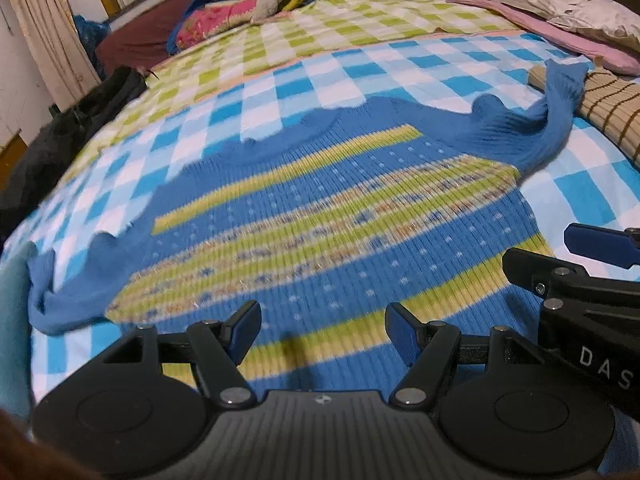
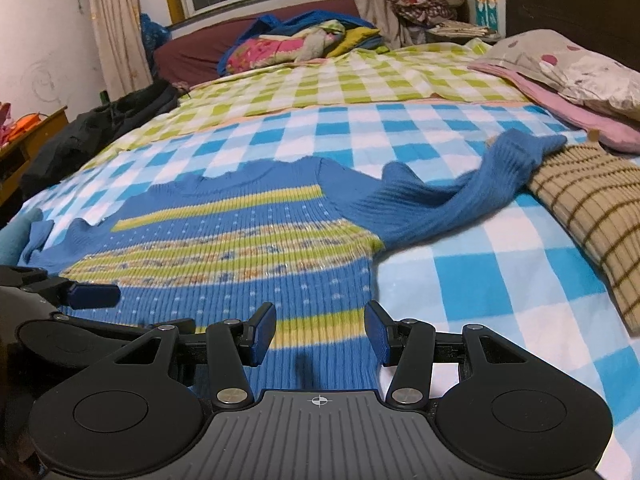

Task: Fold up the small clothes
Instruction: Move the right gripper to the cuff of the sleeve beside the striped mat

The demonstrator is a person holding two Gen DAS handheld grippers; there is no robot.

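Observation:
A blue knitted sweater [image 1: 320, 220] [image 2: 224, 248] with yellow-green stripes lies spread flat on the blue-checked bedcover [image 2: 480, 280]. Its right sleeve [image 2: 452, 196] [image 1: 532, 128] stretches out over a tan striped garment [image 2: 592, 216] [image 1: 612, 108]. Its left sleeve [image 1: 52, 304] is bunched at the bed's left side. My left gripper [image 1: 323, 332] hovers open over the sweater's lower body, nothing between its pads. My right gripper [image 2: 320, 332] stands open over the sweater's lower right edge, also empty. It shows at the right of the left wrist view, right gripper [image 1: 556, 254]. One left fingertip [image 2: 94, 295] shows in the right wrist view.
A spotted pillow [image 2: 568, 64] on pink cloth [image 2: 560, 108] lies at the far right. A colourful pile of cloth [image 2: 288, 44] sits at the bed's far end, under the window. A dark garment [image 2: 100, 128] lies along the left edge, and a pale blue cloth [image 2: 12, 236] nearer.

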